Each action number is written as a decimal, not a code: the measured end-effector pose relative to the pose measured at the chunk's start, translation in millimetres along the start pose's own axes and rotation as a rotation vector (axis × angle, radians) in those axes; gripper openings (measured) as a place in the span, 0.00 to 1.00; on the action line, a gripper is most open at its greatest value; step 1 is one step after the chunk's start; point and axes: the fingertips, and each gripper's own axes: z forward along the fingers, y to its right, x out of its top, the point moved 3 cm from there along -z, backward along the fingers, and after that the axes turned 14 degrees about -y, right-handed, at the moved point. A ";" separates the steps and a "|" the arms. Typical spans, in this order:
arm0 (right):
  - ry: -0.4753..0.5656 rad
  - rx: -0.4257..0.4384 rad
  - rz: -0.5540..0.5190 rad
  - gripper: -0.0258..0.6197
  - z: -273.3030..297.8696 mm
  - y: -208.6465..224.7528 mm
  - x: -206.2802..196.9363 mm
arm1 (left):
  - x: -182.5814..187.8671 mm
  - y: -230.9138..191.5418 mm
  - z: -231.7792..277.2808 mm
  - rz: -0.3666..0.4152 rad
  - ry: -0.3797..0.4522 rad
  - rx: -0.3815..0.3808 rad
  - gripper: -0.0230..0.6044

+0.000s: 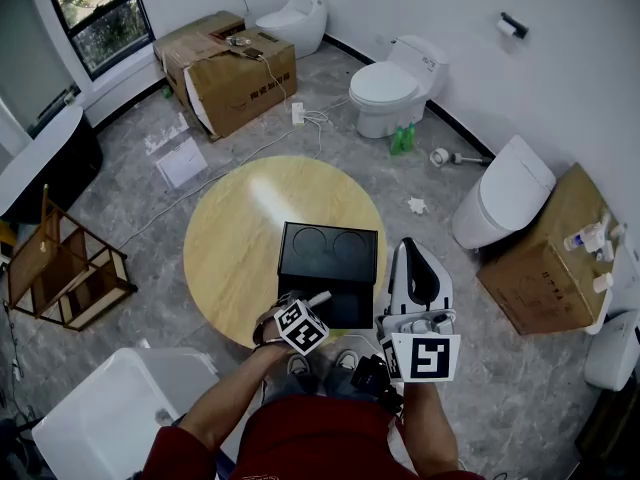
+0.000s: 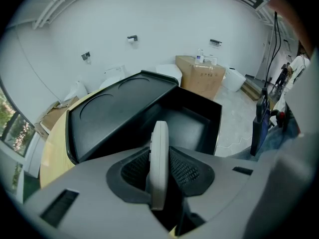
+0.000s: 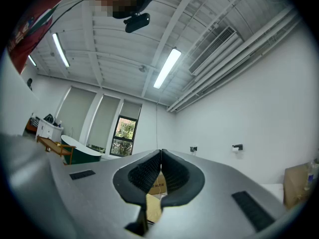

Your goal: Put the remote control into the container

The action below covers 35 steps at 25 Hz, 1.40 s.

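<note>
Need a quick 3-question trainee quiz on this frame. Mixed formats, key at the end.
1. True or false: the right gripper has its jaws together with nothing between them.
2. The left gripper holds: A) remote control B) cable C) bottle.
3. Fill in: the black container stands on the round ___ table.
Key: 1 true; 2 A; 3 wooden.

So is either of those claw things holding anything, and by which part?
The left gripper clamps the pale remote control edge-on, by its two flat faces, far end poking out. The right gripper is shut, empty.
</note>
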 end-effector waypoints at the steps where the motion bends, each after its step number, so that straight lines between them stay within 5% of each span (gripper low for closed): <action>1: 0.000 0.001 0.000 0.07 0.5 -1.2 0.1 | -1.7 -0.6 1.9 0.010 -0.015 0.014 0.22; 15: 0.001 -0.008 0.003 0.07 -4.9 3.8 -1.5 | 0.4 0.4 4.1 0.008 -0.009 0.078 0.23; 35: -0.007 -0.009 0.000 0.07 -7.3 7.4 -0.1 | 4.9 -7.7 -13.1 -0.084 0.089 0.043 0.34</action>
